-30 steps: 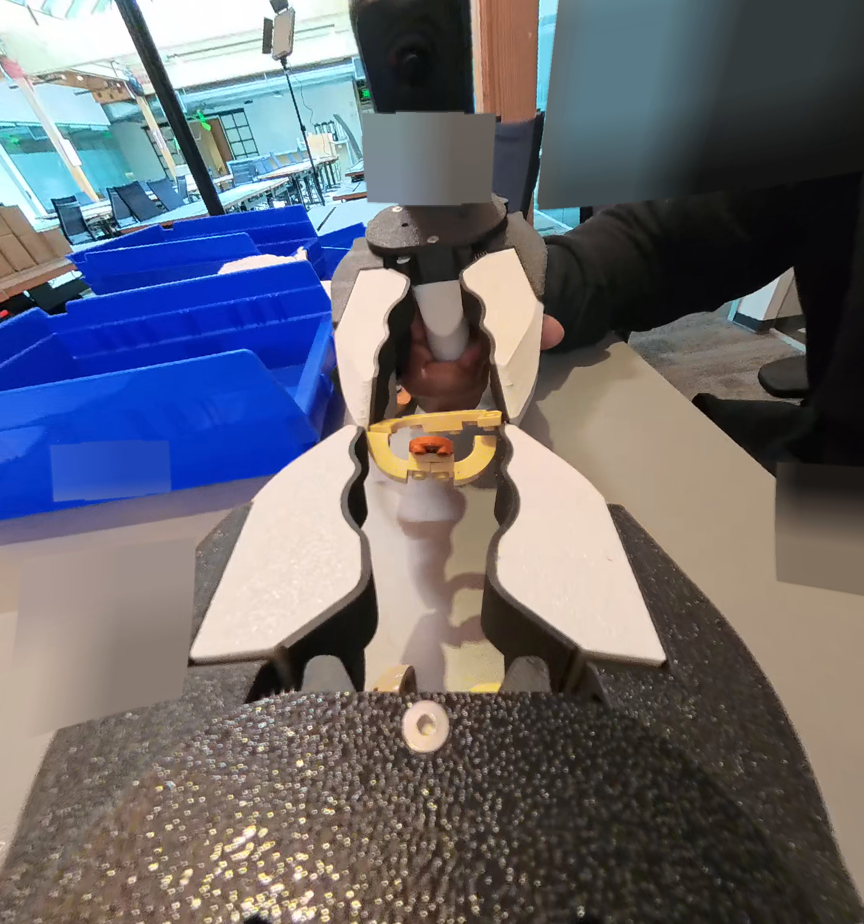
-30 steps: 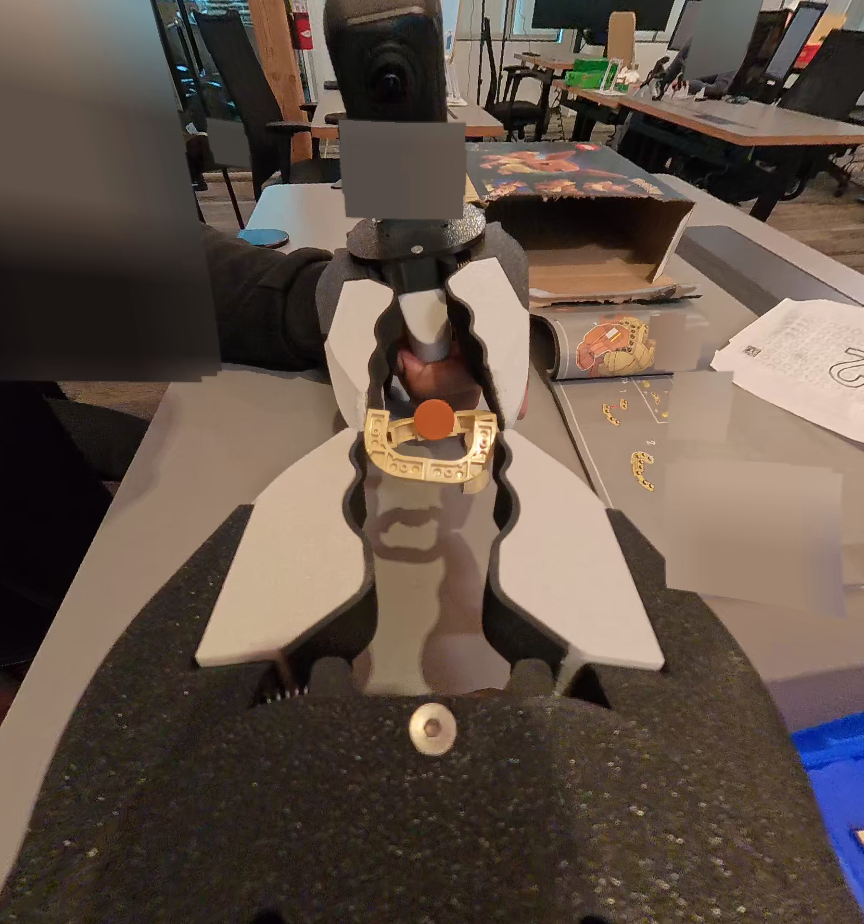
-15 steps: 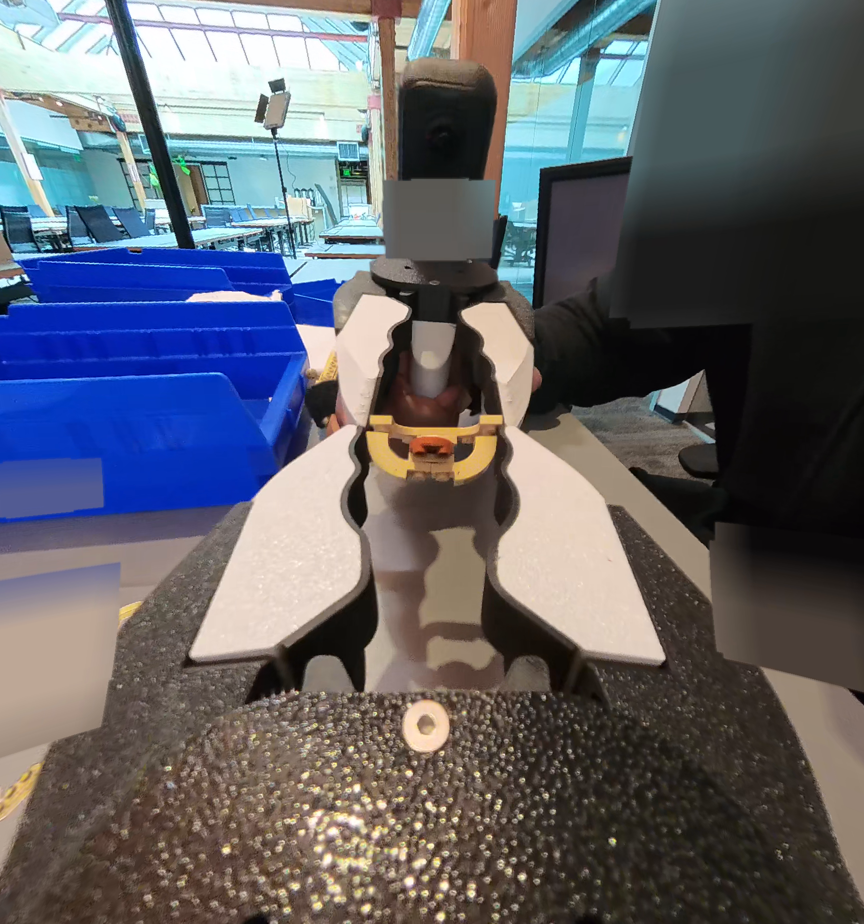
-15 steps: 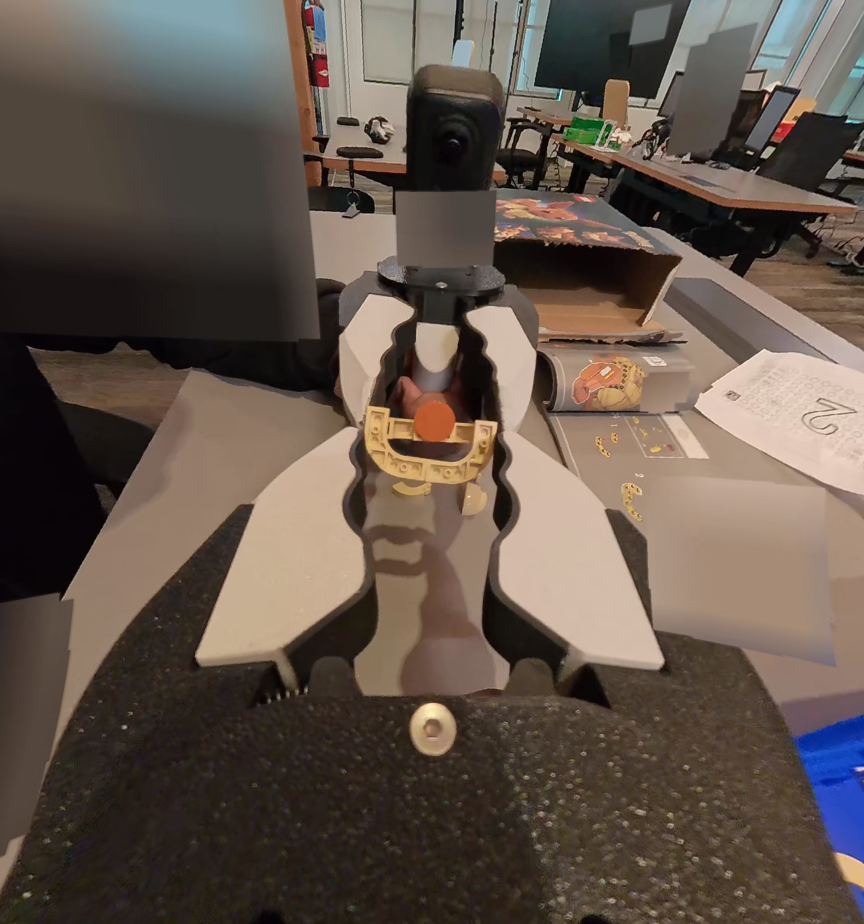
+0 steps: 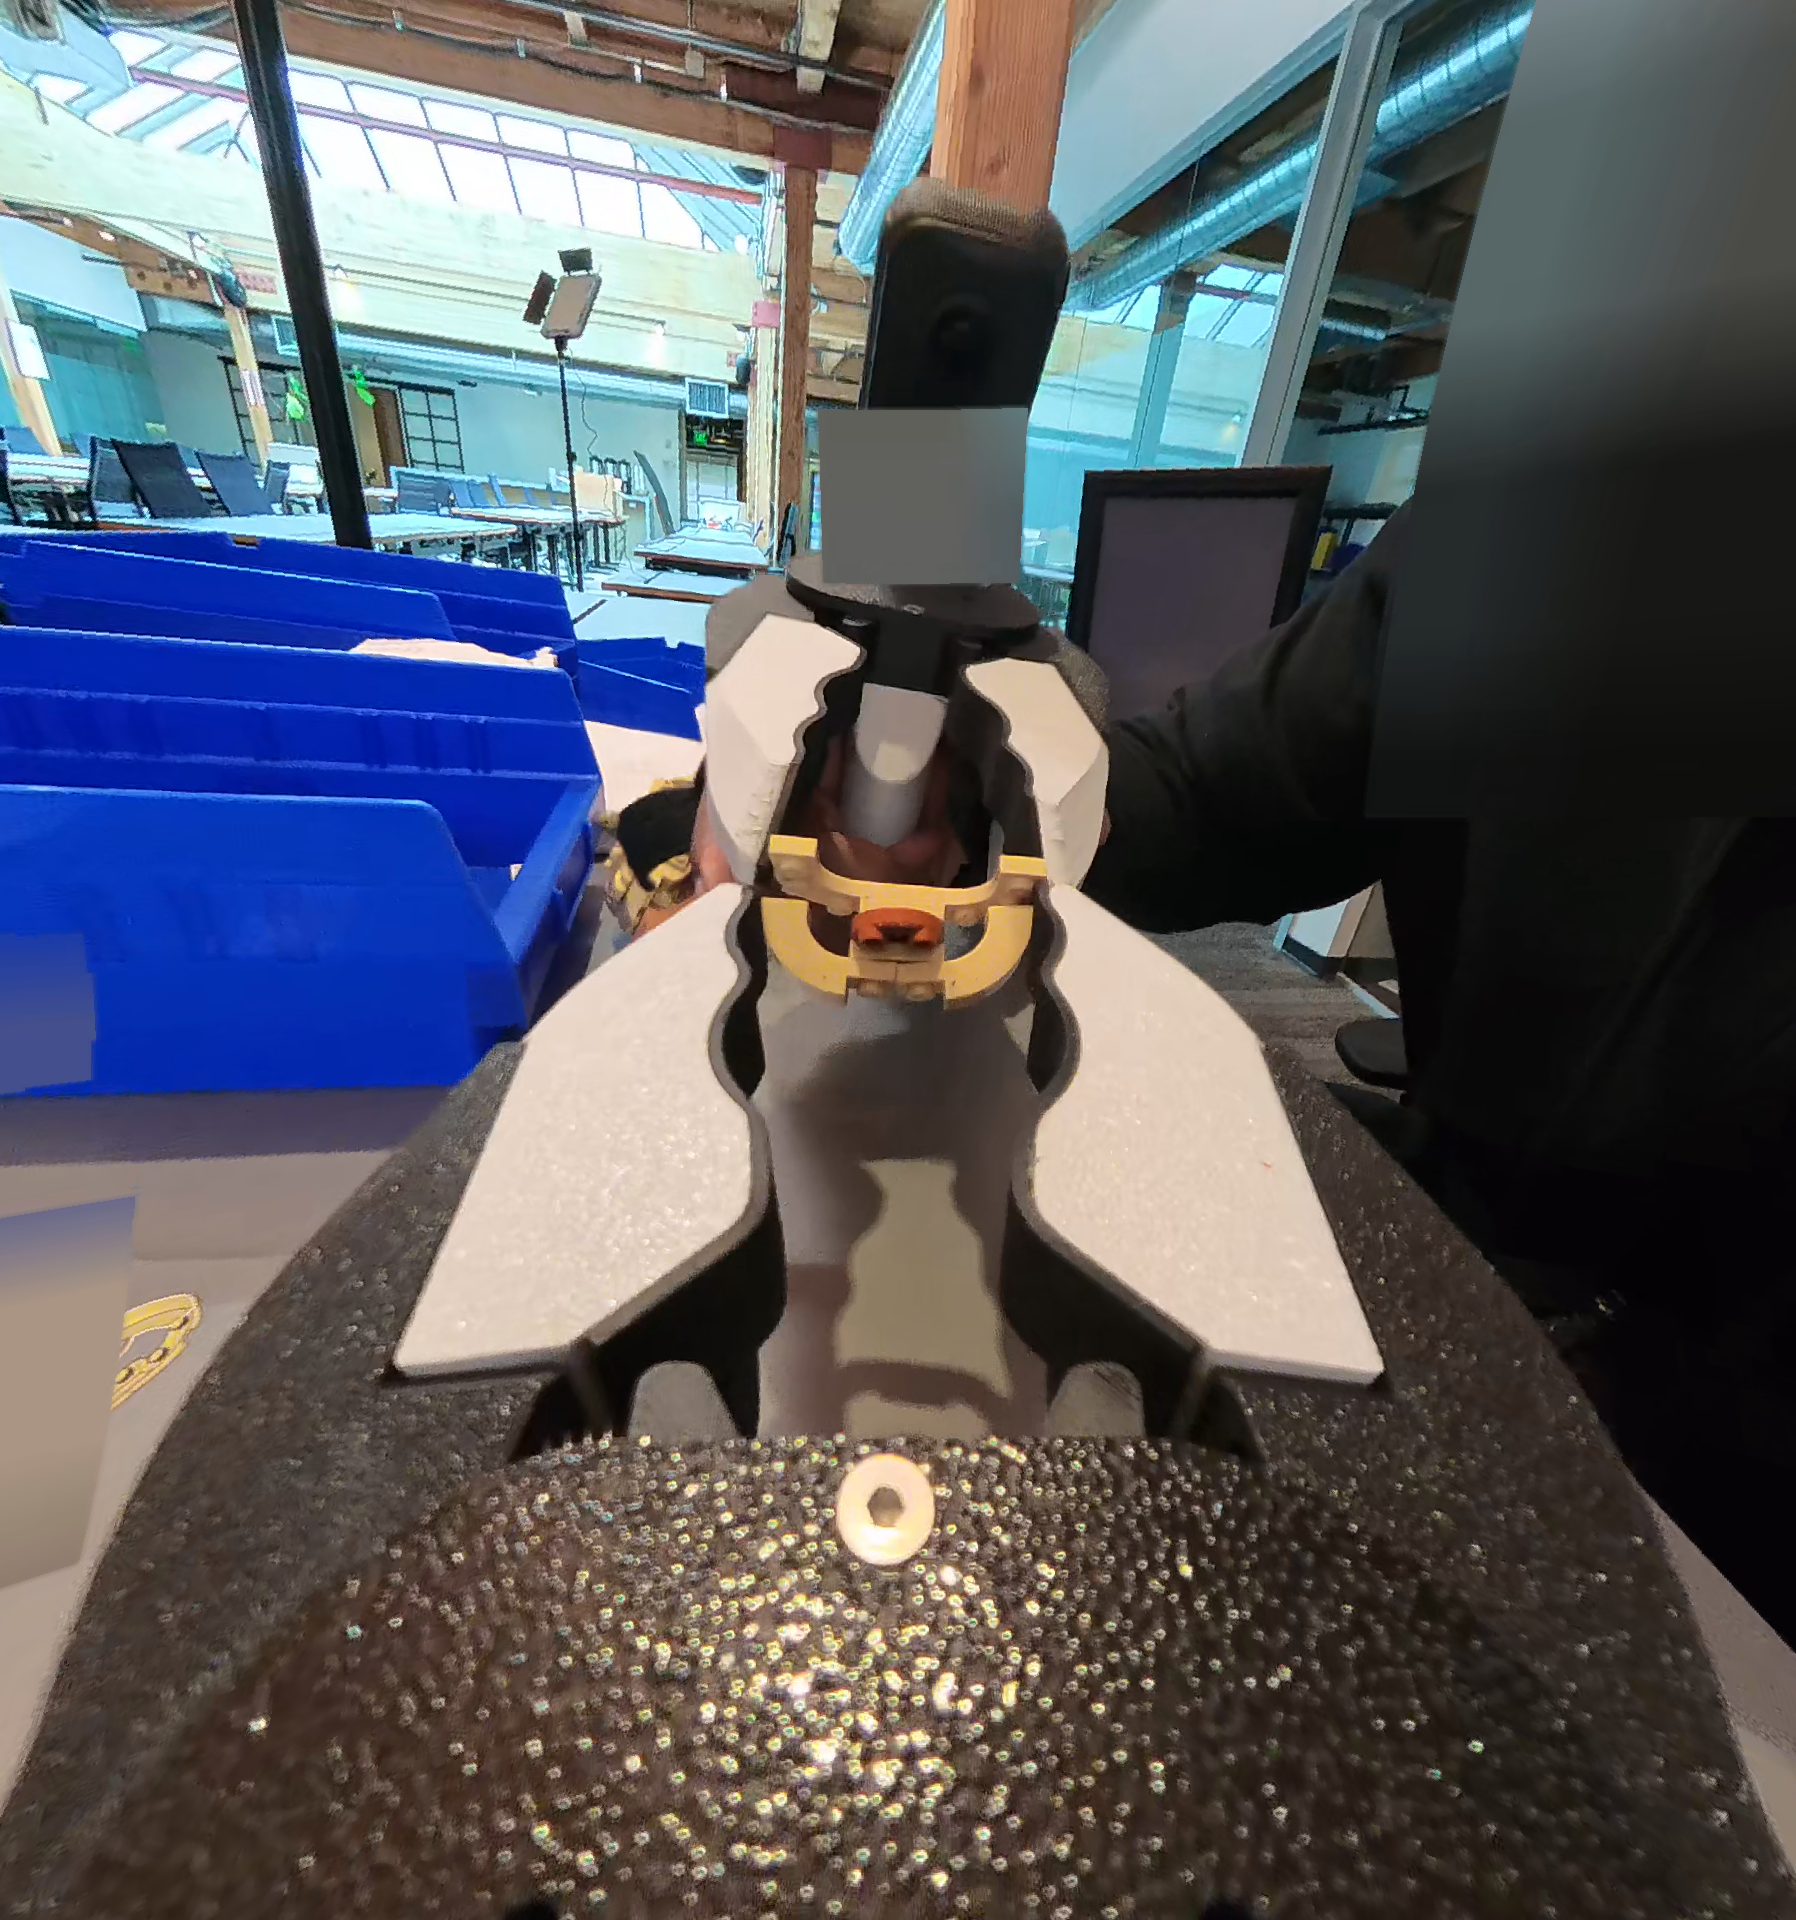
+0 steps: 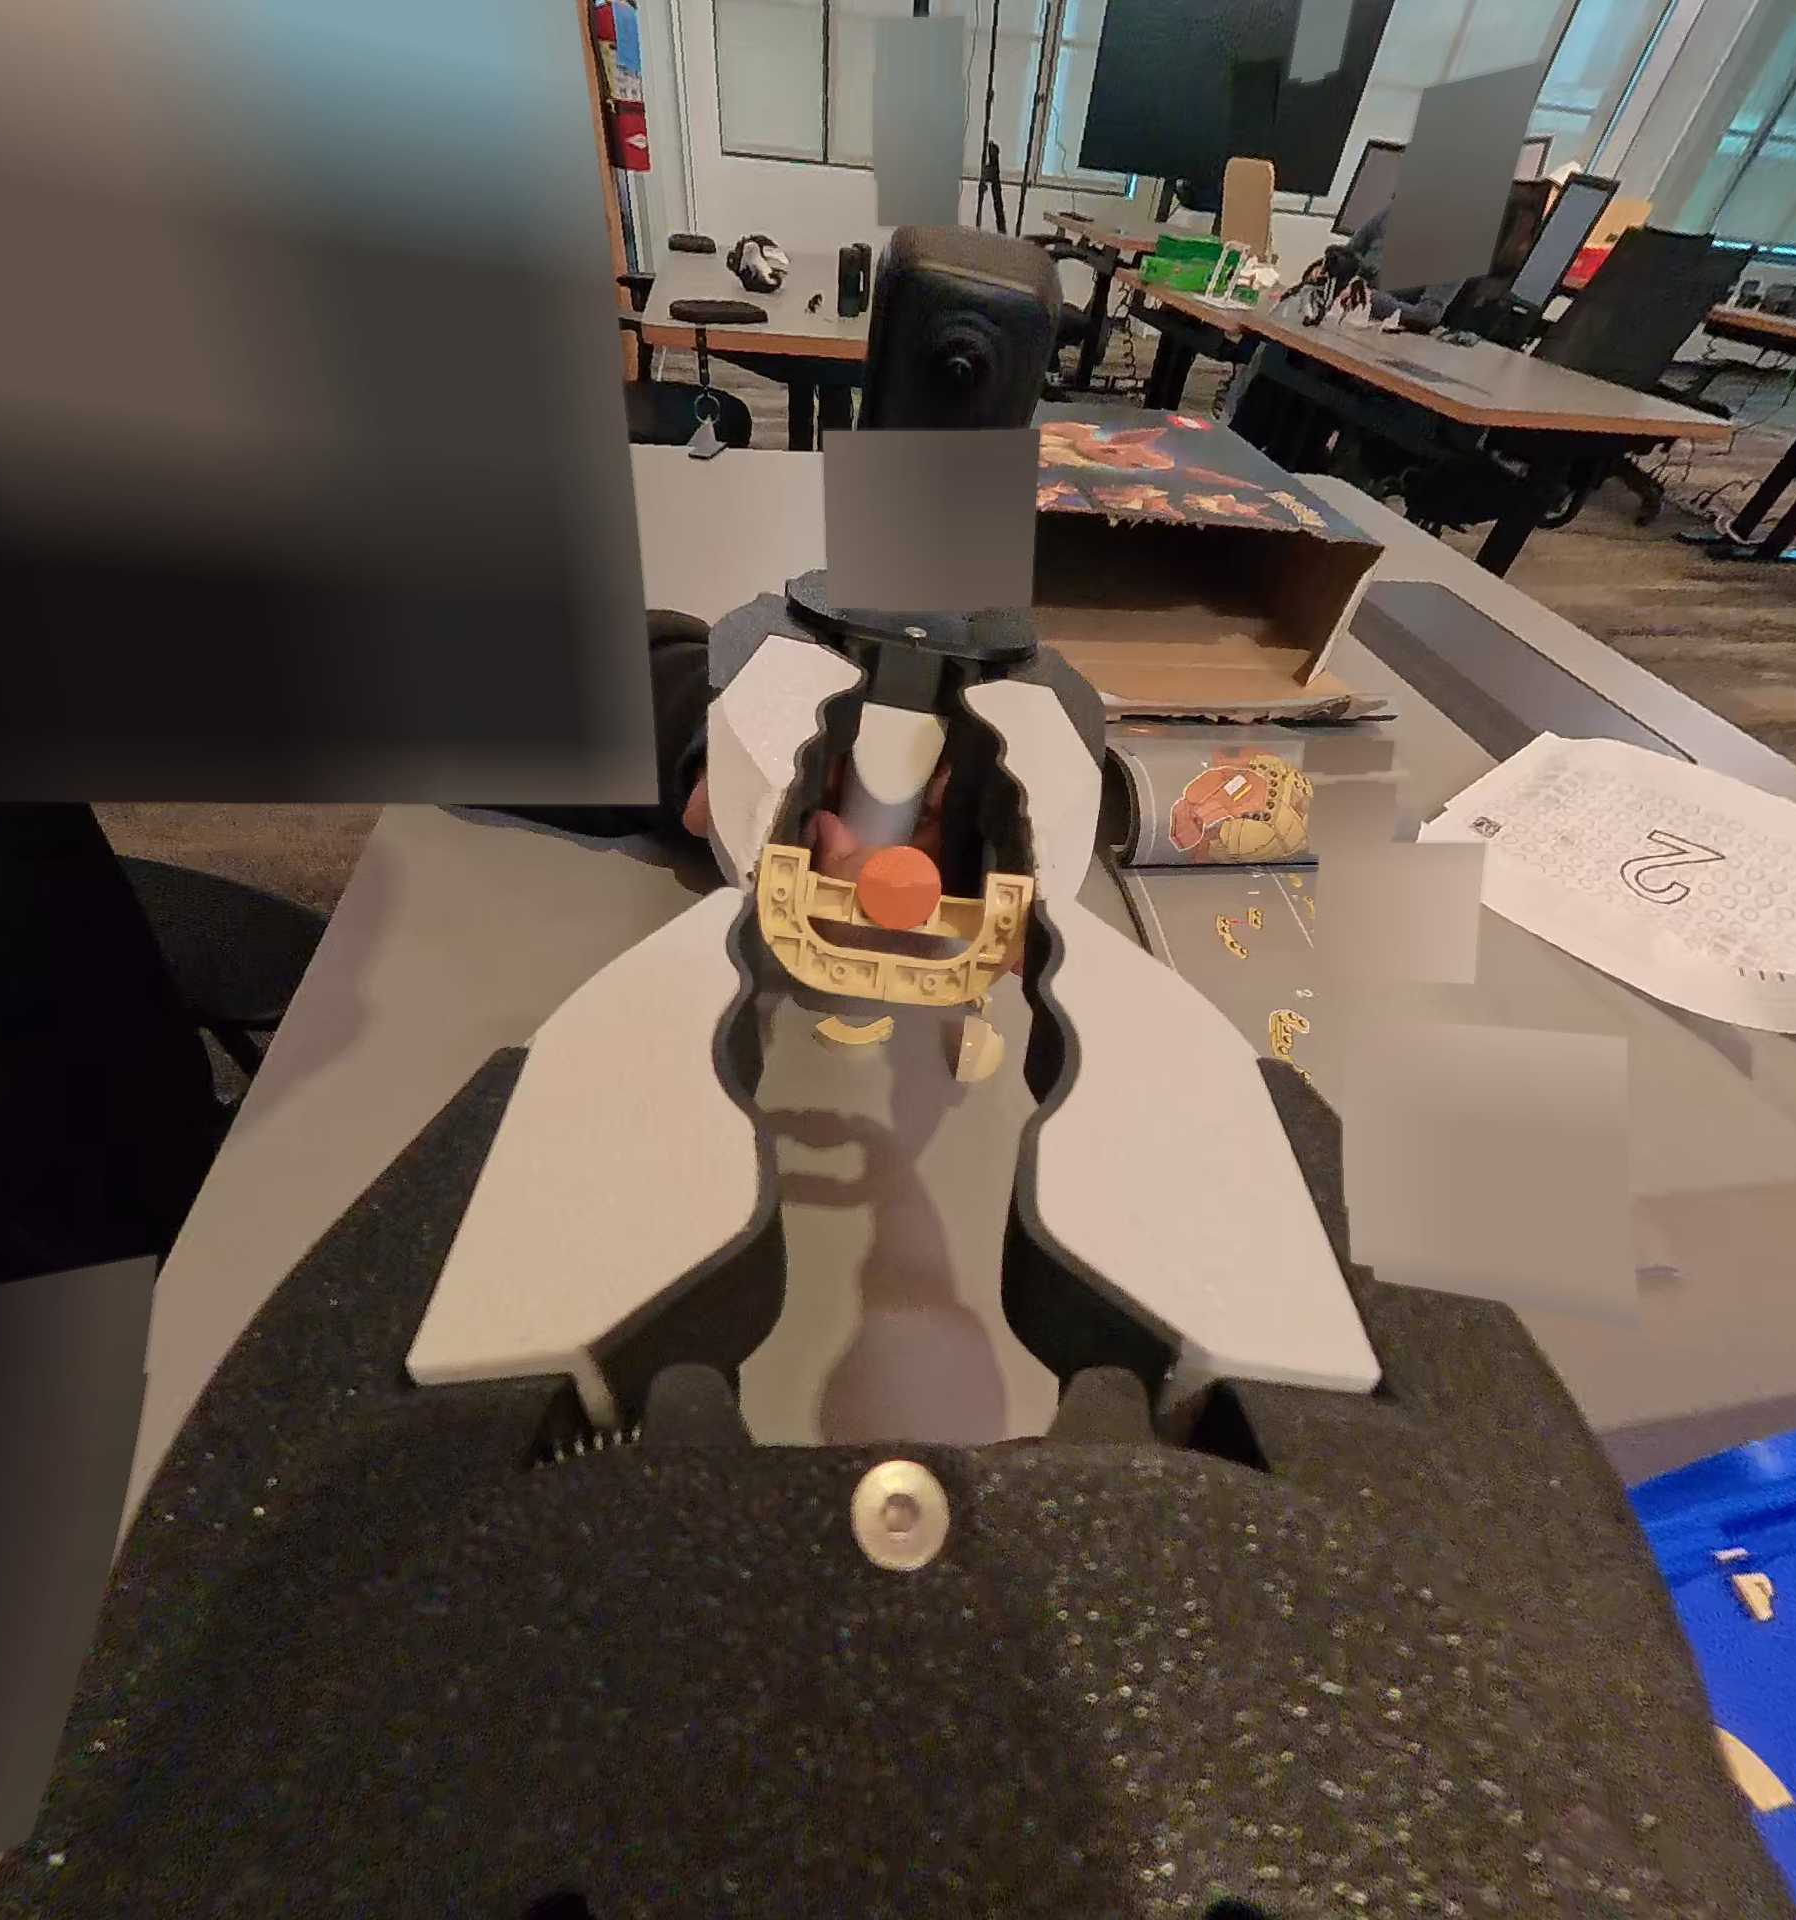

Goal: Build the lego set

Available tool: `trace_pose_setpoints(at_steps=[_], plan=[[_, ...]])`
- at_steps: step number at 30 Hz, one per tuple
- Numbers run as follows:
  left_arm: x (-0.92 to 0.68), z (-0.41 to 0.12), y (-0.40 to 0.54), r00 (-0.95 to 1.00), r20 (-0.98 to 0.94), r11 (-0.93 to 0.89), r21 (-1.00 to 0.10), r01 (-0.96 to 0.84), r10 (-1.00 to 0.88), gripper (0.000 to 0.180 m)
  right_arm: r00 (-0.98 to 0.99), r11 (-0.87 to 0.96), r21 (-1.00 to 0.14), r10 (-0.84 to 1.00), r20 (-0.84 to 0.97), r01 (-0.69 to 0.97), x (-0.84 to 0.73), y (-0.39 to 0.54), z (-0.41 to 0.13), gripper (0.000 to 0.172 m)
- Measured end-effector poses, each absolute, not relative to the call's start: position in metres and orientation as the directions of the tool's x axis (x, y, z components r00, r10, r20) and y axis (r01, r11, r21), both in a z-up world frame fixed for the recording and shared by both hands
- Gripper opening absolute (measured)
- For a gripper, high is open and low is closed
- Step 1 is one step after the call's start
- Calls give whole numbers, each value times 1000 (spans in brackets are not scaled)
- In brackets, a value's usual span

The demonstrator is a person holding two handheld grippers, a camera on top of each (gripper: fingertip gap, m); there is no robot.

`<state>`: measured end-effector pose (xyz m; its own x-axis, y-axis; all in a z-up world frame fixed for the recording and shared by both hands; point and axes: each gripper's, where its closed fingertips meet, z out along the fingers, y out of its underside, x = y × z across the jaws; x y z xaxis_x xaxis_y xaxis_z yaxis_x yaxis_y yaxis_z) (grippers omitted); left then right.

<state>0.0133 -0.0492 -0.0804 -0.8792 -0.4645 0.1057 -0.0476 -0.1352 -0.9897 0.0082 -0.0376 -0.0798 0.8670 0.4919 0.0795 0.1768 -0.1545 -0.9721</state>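
While both grippers face each other at frame centre, the left gripper [image 5: 894,935] and right gripper [image 6: 894,935] each clench the same tan brick arch [image 6: 889,961] with its orange stud [image 6: 899,885], held above the grey table [image 6: 520,935]. It looks light, rigid and snap-apart; grip its 2 outer ends.

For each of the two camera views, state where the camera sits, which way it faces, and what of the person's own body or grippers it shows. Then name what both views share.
Left wrist view: sits on the left gripper, looks along its fingers toward the right gripper opposite, blue bins to one side; a dark sleeve shows.
Right wrist view: sits on the right gripper, faces the left gripper, an open cardboard box and printed sheets beyond.
Shared: the tan curved brick assembly with an orange round piece, clamped by both grippers above the grey table.
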Motion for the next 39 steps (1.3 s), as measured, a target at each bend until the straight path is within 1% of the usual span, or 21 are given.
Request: trace_pose_setpoints(at_steps=[9, 18, 24, 32, 39], plan=[[8, -67, -52, -901, 152, -253, -966, -49, -406, 48, 866, -166, -970, 495, 72, 175, 7, -41, -75, 48], [9, -72, -53, -891, 97, -169, -985, -23, -443, 48, 865, -186, -965, 496, 71, 186, 6, -42, -78, 48], [10, -75, -52, -887, 97, -154, -988, -30, -452, 48, 876, -199, -957, 472, 96, 212, 8, -40, -81, 48], [11, -74, -55, -881, 99, -164, -986, -25, -463, 48, 875, -196, -935, 449, 183, 296, 9, -41, -83, 48], [13, -71, -55, -876, 137, -209, -977, -42, -463, 48, 882, -186, -942, 438, 174, 279, 10, -41, -81, 48]])
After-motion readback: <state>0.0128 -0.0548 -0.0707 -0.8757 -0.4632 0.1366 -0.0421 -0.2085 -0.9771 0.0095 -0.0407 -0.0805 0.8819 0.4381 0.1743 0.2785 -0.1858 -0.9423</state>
